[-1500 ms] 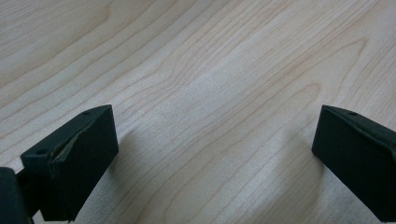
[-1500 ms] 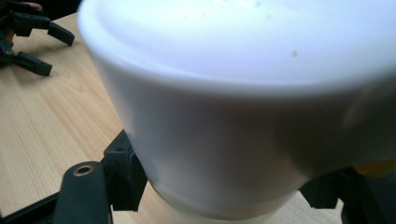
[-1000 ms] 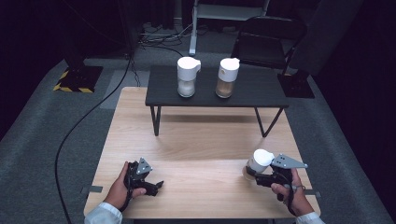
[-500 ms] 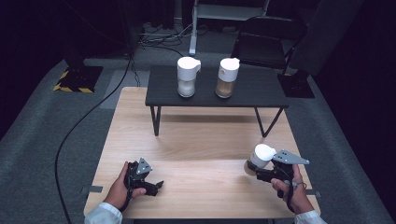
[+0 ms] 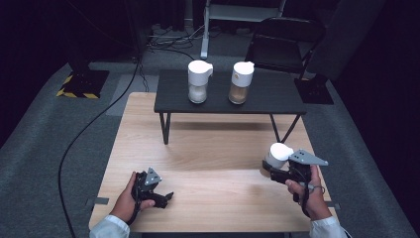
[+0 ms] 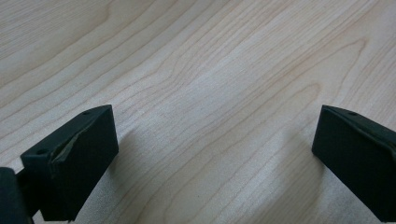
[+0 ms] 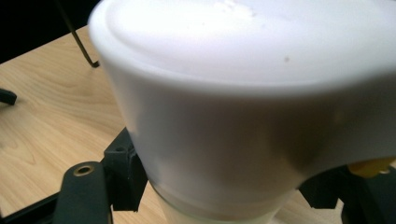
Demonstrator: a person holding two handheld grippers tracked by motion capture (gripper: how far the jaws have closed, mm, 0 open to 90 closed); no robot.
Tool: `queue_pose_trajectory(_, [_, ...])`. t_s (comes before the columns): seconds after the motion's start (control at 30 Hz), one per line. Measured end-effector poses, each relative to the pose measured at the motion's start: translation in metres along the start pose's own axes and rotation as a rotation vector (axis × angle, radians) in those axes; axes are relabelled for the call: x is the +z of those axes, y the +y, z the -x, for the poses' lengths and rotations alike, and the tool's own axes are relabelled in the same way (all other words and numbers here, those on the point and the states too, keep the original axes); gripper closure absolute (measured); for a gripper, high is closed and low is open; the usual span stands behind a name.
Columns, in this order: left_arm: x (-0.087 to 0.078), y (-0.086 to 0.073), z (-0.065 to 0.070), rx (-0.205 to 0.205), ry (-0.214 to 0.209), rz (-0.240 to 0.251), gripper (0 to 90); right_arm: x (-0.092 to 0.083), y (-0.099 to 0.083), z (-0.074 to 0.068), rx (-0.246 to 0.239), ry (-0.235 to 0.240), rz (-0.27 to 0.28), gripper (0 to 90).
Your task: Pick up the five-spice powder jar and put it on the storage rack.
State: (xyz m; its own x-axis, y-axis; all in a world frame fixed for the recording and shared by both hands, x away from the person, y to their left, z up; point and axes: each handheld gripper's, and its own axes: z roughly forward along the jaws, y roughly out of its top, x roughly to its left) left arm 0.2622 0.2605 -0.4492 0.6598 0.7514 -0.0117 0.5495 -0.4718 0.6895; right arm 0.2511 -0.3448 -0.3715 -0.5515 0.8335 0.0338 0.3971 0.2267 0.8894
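Right gripper point(image 5: 271, 168): jaws clamped on the lower body of a white-lidded jar point(image 5: 278, 154), one jaw on each flank just under the lid, as the right gripper view shows point(image 7: 243, 140). The jar stands upright in the grip, long axis vertical, lid uppermost, directly ahead of the jaws. In the high view it sits at the near right of the wooden table point(image 5: 208, 148); whether its base is clear of the surface I cannot tell.

Left gripper point(image 5: 166, 197): jaws spread wide, nothing between them, bare wood in the left gripper view. It rests at the near left of the table, well apart from the jar.

Outward: a black shelf point(image 5: 223, 94) stands across the far half of the table, carrying two similar jars, one with white contents point(image 5: 198, 82) and one with tan contents point(image 5: 240, 82), side by side and upright.

Judgement: the shelf lies forward and higher than the held jar, with free room right of the tan jar. The right hand is the nearer; the jar must stay vertical.
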Motion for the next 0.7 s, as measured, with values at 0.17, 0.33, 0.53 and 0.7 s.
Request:
queue_pose_trajectory(0.17, [0.0,0.0,0.0,0.0,0.0,0.0,0.0,-0.004,0.01,-0.002,0.0,-0.029,0.009,30.1])
queue_pose_trajectory(0.33, [0.0,0.0,0.0,0.0,0.001,-0.001,0.0,-0.008,0.021,-0.003,0.006,-0.053,0.015,30.1])
queue_pose_trajectory(0.53, [0.0,0.0,0.0,0.0,0.0,0.0,0.0,-0.009,0.032,-0.004,0.011,-0.07,0.013,30.1])
queue_pose_trajectory(0.7, [0.0,0.0,0.0,0.0,0.0,0.0,0.0,-0.009,0.041,-0.006,0.017,-0.083,0.016,30.1])
